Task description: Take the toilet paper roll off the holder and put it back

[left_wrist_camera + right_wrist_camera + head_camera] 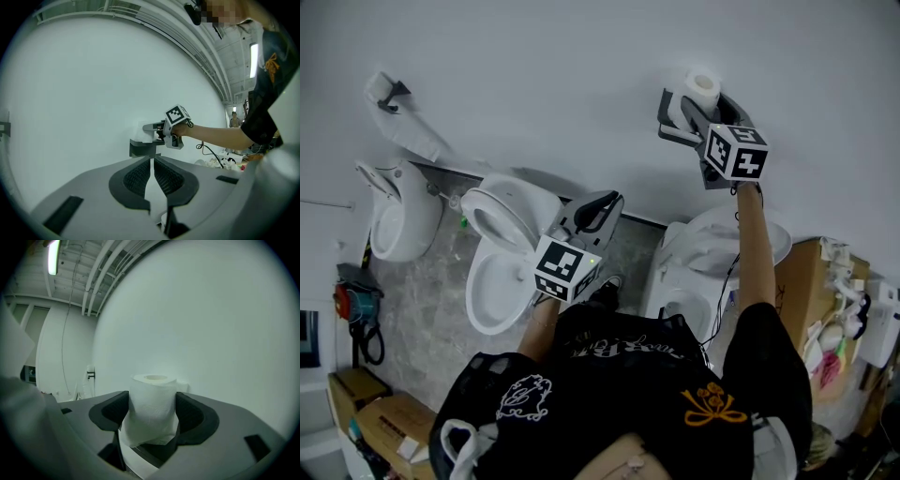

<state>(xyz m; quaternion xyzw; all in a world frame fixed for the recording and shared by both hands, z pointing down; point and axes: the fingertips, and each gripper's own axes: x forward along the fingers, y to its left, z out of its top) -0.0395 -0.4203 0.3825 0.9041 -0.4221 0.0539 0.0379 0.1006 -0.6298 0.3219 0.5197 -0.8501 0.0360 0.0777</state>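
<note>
Right gripper (694, 108) clamped on the toilet paper roll (152, 406), roll upright between the jaws, close to the wall (534, 66), just above the dark holder (140, 149); whether they touch, can't tell. Left gripper (153, 161) closed on nothing, held low, well apart from the roll.

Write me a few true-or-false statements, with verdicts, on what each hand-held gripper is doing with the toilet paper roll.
1. The right hand-held gripper is shut on the toilet paper roll. True.
2. The left hand-held gripper holds a second roll. False: its jaws are together with nothing between them.
3. The roll's hollow core end shows above the right jaws. True.
4. The two hand-held grippers touch each other. False: they are well apart, and the left one is held lower in the head view.
</note>
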